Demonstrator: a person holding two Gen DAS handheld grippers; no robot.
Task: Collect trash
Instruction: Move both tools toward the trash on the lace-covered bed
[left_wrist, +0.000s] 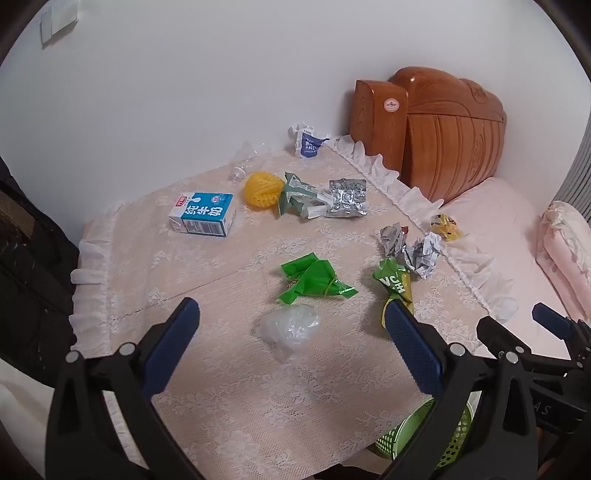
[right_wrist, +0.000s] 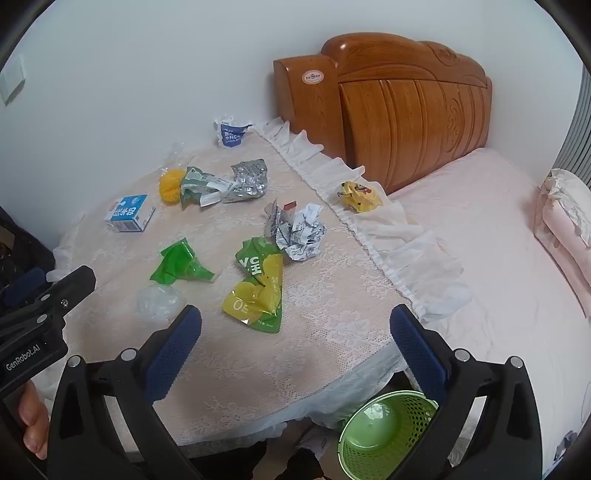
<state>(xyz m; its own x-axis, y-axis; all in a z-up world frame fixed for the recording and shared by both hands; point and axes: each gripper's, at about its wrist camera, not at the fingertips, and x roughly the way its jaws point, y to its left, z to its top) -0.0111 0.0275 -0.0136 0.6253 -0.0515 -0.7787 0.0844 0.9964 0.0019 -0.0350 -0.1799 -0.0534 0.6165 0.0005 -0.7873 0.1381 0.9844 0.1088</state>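
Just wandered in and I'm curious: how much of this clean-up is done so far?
Nothing looks done: the green plastic mesh basket below the table shows no trash inside. Nothing is in hand either; the left gripper and right gripper hang open over the table. All is left: the blue-and-white milk carton, crumpled green wrapper, yellow-green drink pouch, crumpled printed paper, clear plastic wad and more.

The left gripper (left_wrist: 291, 332) hangs over the lace tablecloth (left_wrist: 229, 387) with its jaws spread wide and nothing between the pads; a clear crumpled plastic wad (left_wrist: 290, 330) lies on the cloth in the gap between them. Just beyond the jaws lies a green wrapper (left_wrist: 314, 278), and a green-and-yellow pouch (left_wrist: 393, 286) touches the tip of the right-hand finger. Farther ahead, left of the gap, lies a blue milk carton (left_wrist: 203, 214); a green basket (left_wrist: 424, 435) shows below the right-hand finger.
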